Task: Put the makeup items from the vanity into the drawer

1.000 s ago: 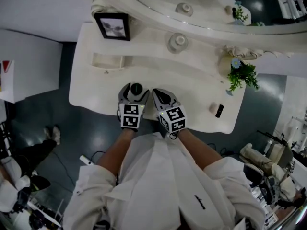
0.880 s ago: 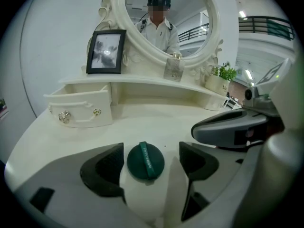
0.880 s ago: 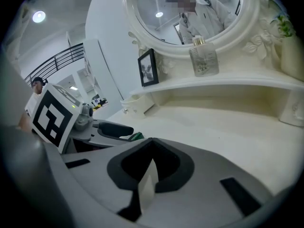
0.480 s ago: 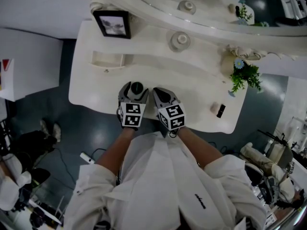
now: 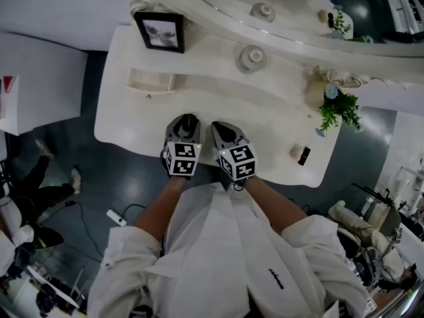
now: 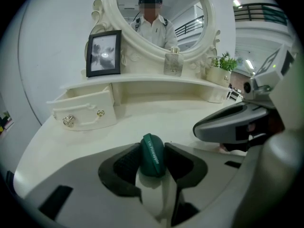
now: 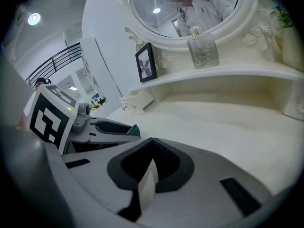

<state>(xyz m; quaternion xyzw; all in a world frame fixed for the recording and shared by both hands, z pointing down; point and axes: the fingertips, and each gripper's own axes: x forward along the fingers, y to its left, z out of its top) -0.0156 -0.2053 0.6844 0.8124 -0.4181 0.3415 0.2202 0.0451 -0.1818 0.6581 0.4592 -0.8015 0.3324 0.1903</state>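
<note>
A dark green rounded makeup item (image 6: 151, 161) sits on the white vanity top (image 5: 265, 121) near its front edge. My left gripper (image 6: 152, 148) has it between its jaws, which are closing, and both pads touch its sides. From the head view, the left gripper (image 5: 187, 122) covers most of the green item. My right gripper (image 5: 222, 131) hovers just to the right of it, shut and empty, with its jaws (image 7: 152, 141) meeting at the tip. The small drawer (image 5: 150, 81) stands pulled open at the vanity's left; its front (image 6: 83, 111) faces the left gripper.
A small black item (image 5: 303, 155) and a pale round one (image 5: 295, 151) lie at the vanity's front right. On the shelf stand a photo frame (image 5: 160, 32), a perfume bottle (image 5: 251, 58) and a potted plant (image 5: 338, 108). The oval mirror (image 6: 159, 18) rises behind.
The left jaws have come together on the green item, which stood between wide jaws before. Both grippers stay in place. A person's legs on the floor at left have shifted.
</note>
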